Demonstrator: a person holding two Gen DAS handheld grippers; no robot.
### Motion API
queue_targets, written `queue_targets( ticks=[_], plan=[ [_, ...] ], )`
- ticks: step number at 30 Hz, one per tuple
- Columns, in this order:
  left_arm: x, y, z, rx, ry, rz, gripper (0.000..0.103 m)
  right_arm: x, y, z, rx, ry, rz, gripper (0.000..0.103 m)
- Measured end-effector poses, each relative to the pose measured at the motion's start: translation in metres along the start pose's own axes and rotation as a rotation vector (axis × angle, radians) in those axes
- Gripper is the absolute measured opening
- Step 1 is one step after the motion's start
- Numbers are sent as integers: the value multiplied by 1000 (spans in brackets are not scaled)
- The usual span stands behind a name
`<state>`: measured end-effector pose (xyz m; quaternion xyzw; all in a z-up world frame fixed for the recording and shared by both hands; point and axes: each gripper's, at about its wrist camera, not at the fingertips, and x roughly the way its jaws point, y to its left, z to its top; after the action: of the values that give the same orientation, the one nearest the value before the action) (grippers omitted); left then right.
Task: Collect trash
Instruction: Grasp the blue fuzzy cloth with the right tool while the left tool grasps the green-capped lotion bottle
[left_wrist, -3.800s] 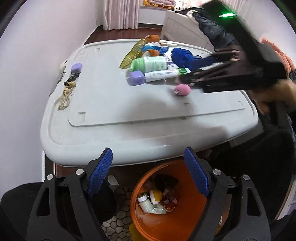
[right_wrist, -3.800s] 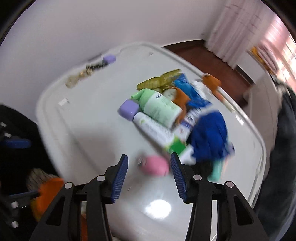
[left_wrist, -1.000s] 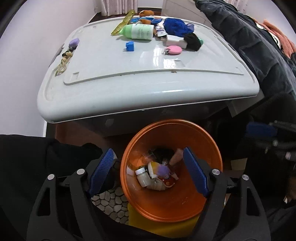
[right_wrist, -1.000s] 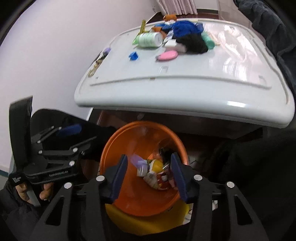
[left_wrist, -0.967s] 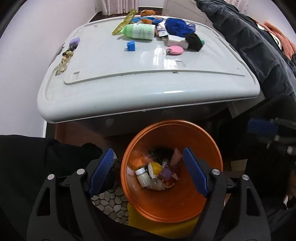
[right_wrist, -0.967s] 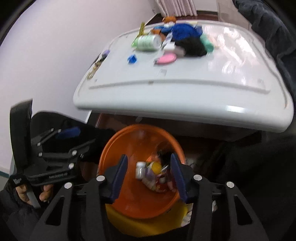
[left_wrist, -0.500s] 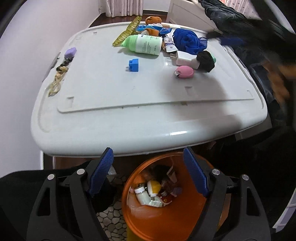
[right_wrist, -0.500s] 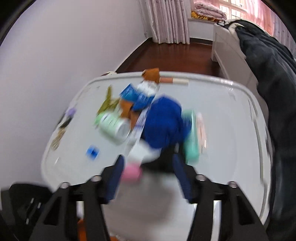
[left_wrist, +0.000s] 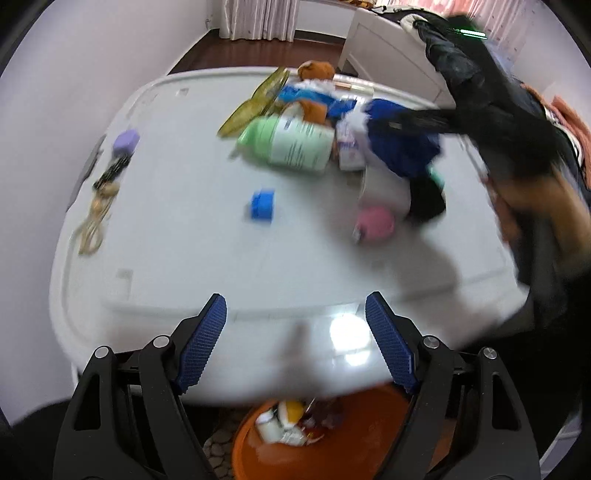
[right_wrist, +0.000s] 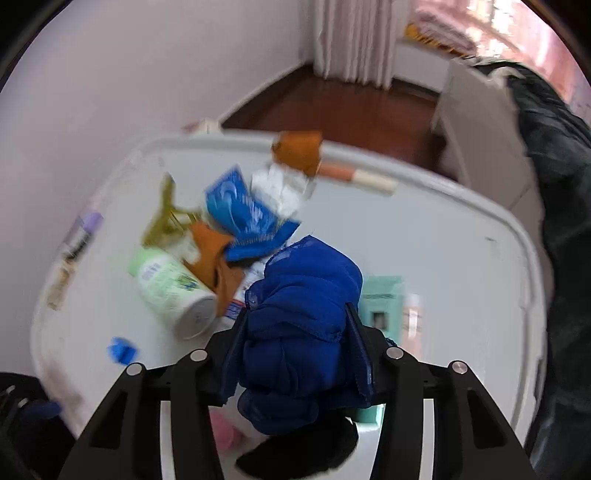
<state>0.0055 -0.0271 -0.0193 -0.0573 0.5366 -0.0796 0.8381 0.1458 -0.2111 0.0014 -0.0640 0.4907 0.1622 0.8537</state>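
The white plastic surface (left_wrist: 177, 206) carries a pile at twelve o'clock. Below its near edge stands the round orange bin (left_wrist: 332, 446). The left tongs (left_wrist: 295, 343) hang wide and empty. The right tongs (right_wrist: 299, 350) stand around the soft blue crumpled cloth (right_wrist: 306, 314); I judge it light and limp, best pinched at its thick middle.

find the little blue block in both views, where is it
Left wrist: the blue block sits alone mid-table, left of the pink thing.
Right wrist: the block is low on the left, near the table edge, left of the tongs.
Shared landmark: the green bottle; the block lies on the bare table just off it.
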Motion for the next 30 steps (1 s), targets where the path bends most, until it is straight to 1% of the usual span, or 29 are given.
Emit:
queue_targets(
  ticks=[2,3,5,8,10,12,13,15,16,19,20,21,22,24,26,28,29,30],
  plan=[
    [6,-3,22,-29,-11,-9,76,-31,-8,-7,56,-62,27,49],
    [8,-3,32,-54,-11,-18,76,-51,-15,-14,95,-109,32,50],
    [18,0,57,-146,-12,-50,76,-76,-25,-27,153,-169,46,50],
    [35,3,90,-271,-24,-48,76,-94,-37,-48,217,-223,84,51],
    [45,1,105,-311,-30,-11,76,-98,-40,-57,214,-235,82,51],
    [55,4,115,-376,-24,10,76,-98,-41,-58,203,-232,73,52],
    [64,8,120,-430,-5,10,76,-97,-43,-59,201,-228,82,52],
    [77,17,125,-502,26,11,76,-94,-46,-59,204,-222,99,52],
    [86,23,127,-546,43,31,76,-93,-47,-60,206,-218,105,52],
    [107,33,133,-596,72,29,76,-88,-49,-61,220,-199,136,52],
    [108,31,137,-569,52,72,70,-87,-50,-61,224,-195,143,52],
    [110,29,140,-541,53,92,64,-86,-50,-61,229,-191,151,52],
    [110,25,142,-506,39,112,61,-85,-50,-61,234,-187,160,52],
    [109,25,141,-464,6,107,58,-85,-48,-60,234,-186,167,52],
    [107,25,138,-416,-11,99,56,-85,-46,-61,231,-182,168,52],
    [99,22,134,-328,-20,138,55,-85,-44,-62,227,-178,168,52],
    [88,20,131,-268,-48,155,55,-84,-44,-63,225,-176,167,52],
    [73,18,126,-215,-83,154,54,-84,-43,-64,223,-174,163,52]
  ],
)
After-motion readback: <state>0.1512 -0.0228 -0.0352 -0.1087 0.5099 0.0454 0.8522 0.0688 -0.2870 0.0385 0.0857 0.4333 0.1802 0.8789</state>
